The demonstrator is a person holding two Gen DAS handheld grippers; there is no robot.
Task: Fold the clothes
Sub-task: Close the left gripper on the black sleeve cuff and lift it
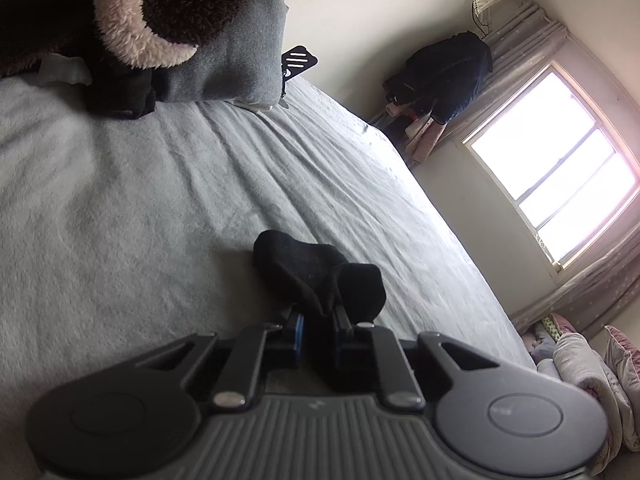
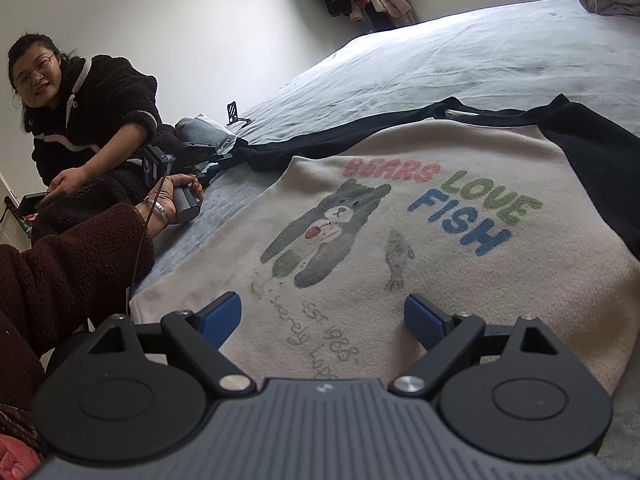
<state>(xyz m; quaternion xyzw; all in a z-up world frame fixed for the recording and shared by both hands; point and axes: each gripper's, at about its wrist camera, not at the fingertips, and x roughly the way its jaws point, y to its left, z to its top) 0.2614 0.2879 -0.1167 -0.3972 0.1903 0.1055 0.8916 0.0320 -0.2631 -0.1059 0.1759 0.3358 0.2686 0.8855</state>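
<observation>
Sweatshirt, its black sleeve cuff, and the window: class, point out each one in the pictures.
sweatshirt (image 2: 440, 240): right wrist view, on the cream front beside the print.
black sleeve cuff (image 1: 304, 264): left wrist view, on the bunched dark fabric.
window (image 1: 560, 168): left wrist view, on the bright pane.

Left hand-held gripper (image 1: 320, 304): jaws pinched nearly together on dark cloth.
Right hand-held gripper (image 2: 322, 316): jaws spread wide, gripping nothing.

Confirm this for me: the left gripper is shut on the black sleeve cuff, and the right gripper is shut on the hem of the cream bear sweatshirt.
Half right. The left gripper is shut on the black sleeve cuff, but the right gripper is not shut: the right wrist view shows its jaws wide apart above the cream bear sweatshirt, gripping nothing.
</observation>
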